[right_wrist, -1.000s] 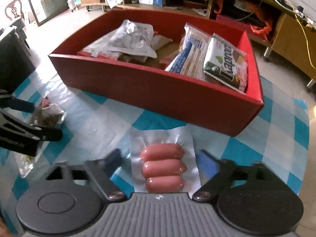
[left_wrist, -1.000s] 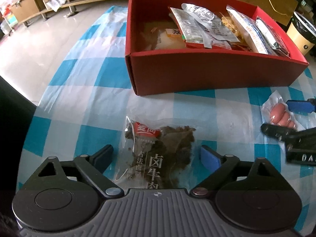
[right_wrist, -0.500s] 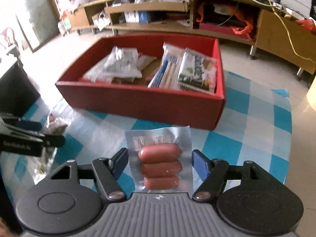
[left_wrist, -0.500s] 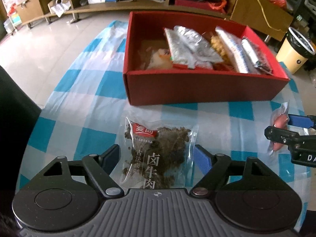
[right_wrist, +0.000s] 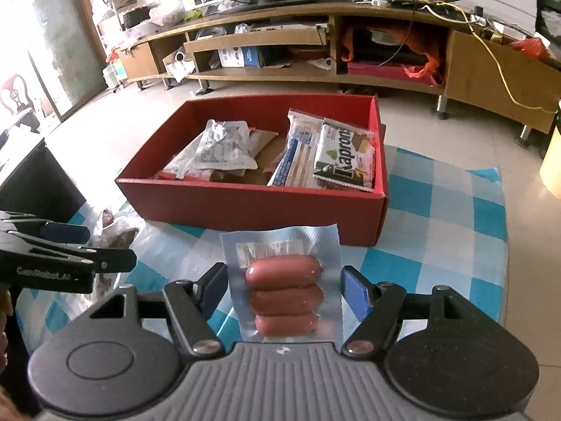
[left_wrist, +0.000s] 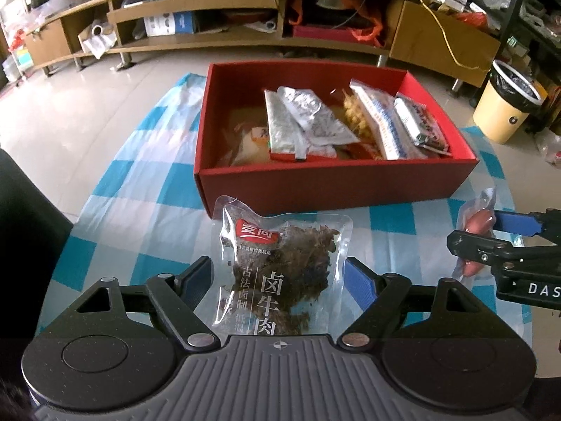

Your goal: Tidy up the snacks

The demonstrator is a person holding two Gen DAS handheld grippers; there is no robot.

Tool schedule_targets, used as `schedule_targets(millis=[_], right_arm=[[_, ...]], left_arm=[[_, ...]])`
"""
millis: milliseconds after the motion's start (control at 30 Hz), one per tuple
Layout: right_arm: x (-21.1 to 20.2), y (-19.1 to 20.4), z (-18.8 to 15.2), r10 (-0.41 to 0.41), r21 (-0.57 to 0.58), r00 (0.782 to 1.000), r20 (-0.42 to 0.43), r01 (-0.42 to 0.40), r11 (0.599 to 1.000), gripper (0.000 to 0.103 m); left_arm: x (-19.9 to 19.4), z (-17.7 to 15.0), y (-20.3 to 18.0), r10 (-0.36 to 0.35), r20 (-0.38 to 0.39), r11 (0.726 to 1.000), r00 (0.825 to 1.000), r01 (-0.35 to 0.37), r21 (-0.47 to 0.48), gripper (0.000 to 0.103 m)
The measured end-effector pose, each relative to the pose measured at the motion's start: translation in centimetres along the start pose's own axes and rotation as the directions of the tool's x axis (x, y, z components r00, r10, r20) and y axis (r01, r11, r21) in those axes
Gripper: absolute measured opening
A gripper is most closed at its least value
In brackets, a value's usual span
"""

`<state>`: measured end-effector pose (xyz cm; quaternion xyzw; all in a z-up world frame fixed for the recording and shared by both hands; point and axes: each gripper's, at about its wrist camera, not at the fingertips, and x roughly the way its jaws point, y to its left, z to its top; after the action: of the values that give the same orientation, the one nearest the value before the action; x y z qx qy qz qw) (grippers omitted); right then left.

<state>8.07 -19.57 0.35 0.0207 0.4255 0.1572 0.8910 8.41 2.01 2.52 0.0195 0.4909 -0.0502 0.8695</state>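
Note:
My left gripper [left_wrist: 278,282] is shut on a clear pack of dark braised beef [left_wrist: 280,270] and holds it above the checked tablecloth [left_wrist: 147,210]. My right gripper [right_wrist: 284,289] is shut on a clear vacuum pack of three red sausages [right_wrist: 284,287], also lifted off the cloth. The sausage pack also shows edge-on in the left wrist view [left_wrist: 478,224]. The red box [left_wrist: 333,186] with several snack packs stands just beyond both grippers; it also shows in the right wrist view [right_wrist: 252,203].
The round table's edge [right_wrist: 505,245] drops off to the tiled floor on the right. A yellow bin [left_wrist: 508,101] stands on the floor at the right. Low wooden shelves [right_wrist: 315,45] run along the far wall. A dark chair [left_wrist: 24,217] is at the left.
Both grippers have risen with their packs and drawn back, so the beef pack and the sausage pack left the cloth and the red box looks smaller and farther.

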Motion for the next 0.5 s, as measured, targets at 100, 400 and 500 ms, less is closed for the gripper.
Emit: schedule_targets(millis=[100, 400, 500], right_arm=[[-0.2, -0.1, 0.2, -0.004, 0.004, 1.000, 0.014, 0.004, 1.000, 0.069], [-0.7, -0.3, 1.2, -0.006, 0.008, 0.998, 0.055, 0.005, 1.000, 0.069], [-0.9, -0.2, 1.6, -0.005, 0.005, 0.997, 0.074, 0.005, 1.000, 0.069]], left_arm=[[-0.3, 0.2, -0.2, 0.000, 0.014, 1.000, 1.000, 0.000, -0.001, 0.085], [-1.0, 1.0, -0.9, 0.008, 0.059, 1.000, 0.998, -0.009, 0.011, 0.085], [-1.0, 1.3, -1.1, 0.013, 0.071, 1.000, 0.997, -0.015, 0.015, 0.085]])
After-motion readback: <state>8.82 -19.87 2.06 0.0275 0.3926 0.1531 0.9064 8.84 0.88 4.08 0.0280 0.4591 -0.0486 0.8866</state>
